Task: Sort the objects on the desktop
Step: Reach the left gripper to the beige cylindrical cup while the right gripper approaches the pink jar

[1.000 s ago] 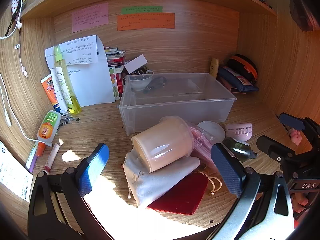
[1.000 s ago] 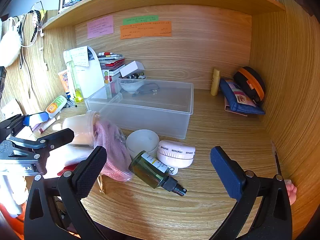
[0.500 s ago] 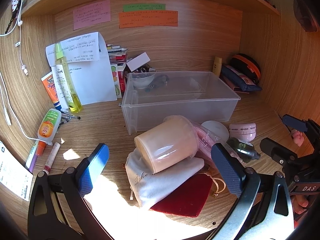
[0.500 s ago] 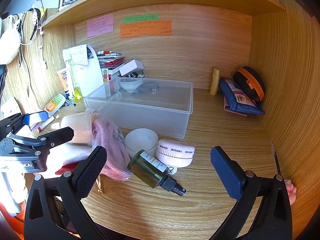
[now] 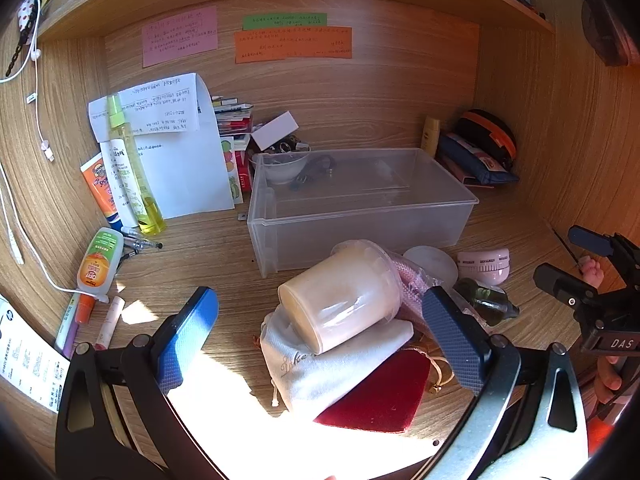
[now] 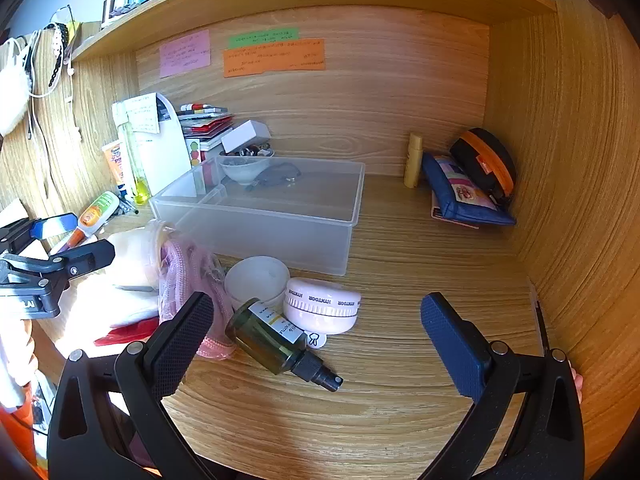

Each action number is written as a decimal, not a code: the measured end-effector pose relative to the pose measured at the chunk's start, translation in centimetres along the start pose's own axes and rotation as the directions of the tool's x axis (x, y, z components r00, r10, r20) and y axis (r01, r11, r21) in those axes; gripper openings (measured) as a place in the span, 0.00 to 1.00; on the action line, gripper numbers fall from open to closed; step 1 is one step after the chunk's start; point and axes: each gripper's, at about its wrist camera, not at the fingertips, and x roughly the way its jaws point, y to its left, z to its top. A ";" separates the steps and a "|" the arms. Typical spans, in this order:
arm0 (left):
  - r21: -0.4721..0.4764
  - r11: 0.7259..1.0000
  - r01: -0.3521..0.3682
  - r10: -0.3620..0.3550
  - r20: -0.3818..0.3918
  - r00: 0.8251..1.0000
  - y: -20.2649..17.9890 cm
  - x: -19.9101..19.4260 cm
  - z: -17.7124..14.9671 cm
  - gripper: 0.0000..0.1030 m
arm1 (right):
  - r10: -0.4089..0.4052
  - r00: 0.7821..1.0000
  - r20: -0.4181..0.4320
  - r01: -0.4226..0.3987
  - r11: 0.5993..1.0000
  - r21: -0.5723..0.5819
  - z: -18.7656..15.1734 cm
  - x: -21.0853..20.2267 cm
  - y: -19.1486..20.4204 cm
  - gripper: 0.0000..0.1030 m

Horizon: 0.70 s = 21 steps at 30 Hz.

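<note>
Both hand-held grippers are spread wide and hold nothing. The left hand-held gripper (image 5: 320, 336) frames a cream jar (image 5: 340, 296) lying on its side on a white pouch (image 5: 328, 364) and a red pouch (image 5: 380, 400). The right hand-held gripper (image 6: 316, 340) hangs over the table (image 6: 400, 400) near a green spray bottle (image 6: 276, 340) and a pink round case (image 6: 322, 304), in front of the clear plastic box (image 6: 272, 232)

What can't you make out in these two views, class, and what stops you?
- Sticky notes: left wrist view, writing too small.
- Pink pouch: left wrist view, mostly behind the cream jar.
- Red pouch: right wrist view, mostly hidden under the white bag.
</note>
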 end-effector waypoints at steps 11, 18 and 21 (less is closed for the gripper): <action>-0.007 1.000 0.022 -0.022 -0.044 0.999 0.1 0.5 0.4 1.00 | -0.021 0.999 0.026 0.023 0.998 -0.060 1.0 -0.5 -1.4 1.00; -0.040 0.999 0.029 -0.034 -0.117 0.993 0.3 2.1 0.7 1.00 | 0.054 0.998 -0.036 -0.055 0.998 -0.038 0.6 0.9 -3.1 1.00; -0.051 0.999 0.019 -0.025 -0.124 0.992 0.1 2.7 0.9 1.00 | 0.084 0.993 -0.078 -0.085 0.996 -0.013 0.4 2.1 -3.9 1.00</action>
